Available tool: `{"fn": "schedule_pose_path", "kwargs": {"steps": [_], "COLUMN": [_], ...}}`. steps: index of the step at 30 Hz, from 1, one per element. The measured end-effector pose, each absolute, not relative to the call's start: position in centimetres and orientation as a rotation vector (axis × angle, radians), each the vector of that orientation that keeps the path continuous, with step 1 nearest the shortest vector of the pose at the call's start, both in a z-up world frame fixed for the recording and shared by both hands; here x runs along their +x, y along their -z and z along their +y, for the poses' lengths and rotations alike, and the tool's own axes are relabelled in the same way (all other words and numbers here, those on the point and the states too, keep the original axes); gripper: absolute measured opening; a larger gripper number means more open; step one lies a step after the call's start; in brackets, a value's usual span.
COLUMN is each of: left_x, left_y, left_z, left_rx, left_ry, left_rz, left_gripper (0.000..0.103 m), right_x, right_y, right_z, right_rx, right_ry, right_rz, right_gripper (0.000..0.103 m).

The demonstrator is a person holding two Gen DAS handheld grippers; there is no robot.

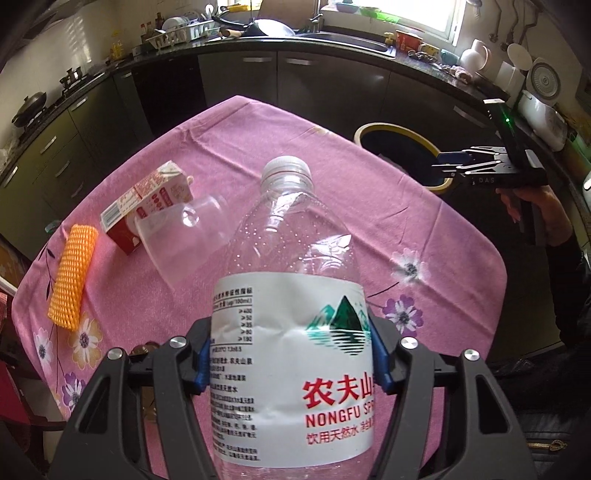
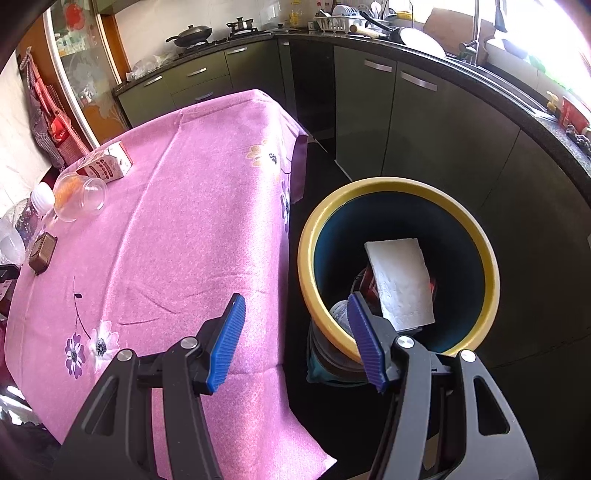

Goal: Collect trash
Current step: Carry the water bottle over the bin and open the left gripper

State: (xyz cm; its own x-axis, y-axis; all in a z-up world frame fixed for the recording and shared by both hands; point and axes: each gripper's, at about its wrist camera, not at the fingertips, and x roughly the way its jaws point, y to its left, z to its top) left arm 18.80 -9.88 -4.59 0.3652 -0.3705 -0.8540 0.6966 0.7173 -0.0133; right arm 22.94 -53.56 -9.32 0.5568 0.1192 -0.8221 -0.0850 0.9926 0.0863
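Observation:
My left gripper (image 1: 291,354) is shut on a clear Nongfu Spring water bottle (image 1: 291,295), held above the pink tablecloth (image 1: 266,147). On the cloth lie a clear plastic cup (image 1: 188,236), a red-and-white carton (image 1: 147,206) and an orange foam net (image 1: 72,273). My right gripper (image 2: 295,332) is open and empty above the table's edge, beside the yellow-rimmed trash bin (image 2: 306,258), which holds a white napkin (image 2: 400,280) and other trash. The right gripper also shows in the left wrist view (image 1: 443,162) over the bin (image 1: 369,129). The cup (image 2: 83,197), carton (image 2: 107,166) and bottle (image 2: 29,214) show at the table's far left.
A small brown object (image 2: 42,253) lies on the cloth near the bottle. Dark kitchen cabinets (image 1: 325,85) and a cluttered counter with a sink and dish rack (image 1: 184,31) run behind the table. The bin stands on the dark floor (image 2: 321,147) between table and cabinets.

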Motion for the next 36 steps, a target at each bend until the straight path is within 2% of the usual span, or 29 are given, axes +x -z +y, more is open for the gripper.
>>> {"fn": "schedule_pose_path", "kwargs": {"steps": [6, 11, 23, 25, 26, 32, 36], "left_x": [20.0, 22.3, 27.5, 28.1, 28.3, 28.0, 25.5], "left_y": [2.8, 2.0, 7.9, 9.0, 9.2, 6.7, 3.3], "left_z": [-16.6, -25.3, -44.5, -45.6, -45.8, -42.1, -35.9], "left_rx": [0.398, 0.406, 0.399, 0.393, 0.388, 0.283, 0.195], "left_ry": [0.841, 0.974, 1.055, 1.021, 1.007, 0.998, 0.995], "left_rz": [0.937, 0.935, 0.999, 0.993, 0.979, 0.921, 0.790], "left_gripper": [0.061, 0.061, 0.063, 0.081, 0.084, 0.085, 0.093], "right_x": [20.4, 18.1, 14.5, 14.3, 14.3, 14.6, 15.2], "right_y": [7.6, 7.3, 9.5, 9.7, 9.7, 9.8, 9.5], "right_z": [-57.3, -61.5, -69.0, -69.3, -69.4, -68.5, -67.1], "right_rx": [0.055, 0.112, 0.234, 0.242, 0.244, 0.235, 0.219], "right_ry": [-0.031, 0.034, 0.126, 0.128, 0.126, 0.094, 0.060], "right_rz": [0.930, 0.906, 0.922, 0.924, 0.925, 0.925, 0.925], "right_gripper": [0.057, 0.057, 0.057, 0.057, 0.057, 0.057, 0.057]}}
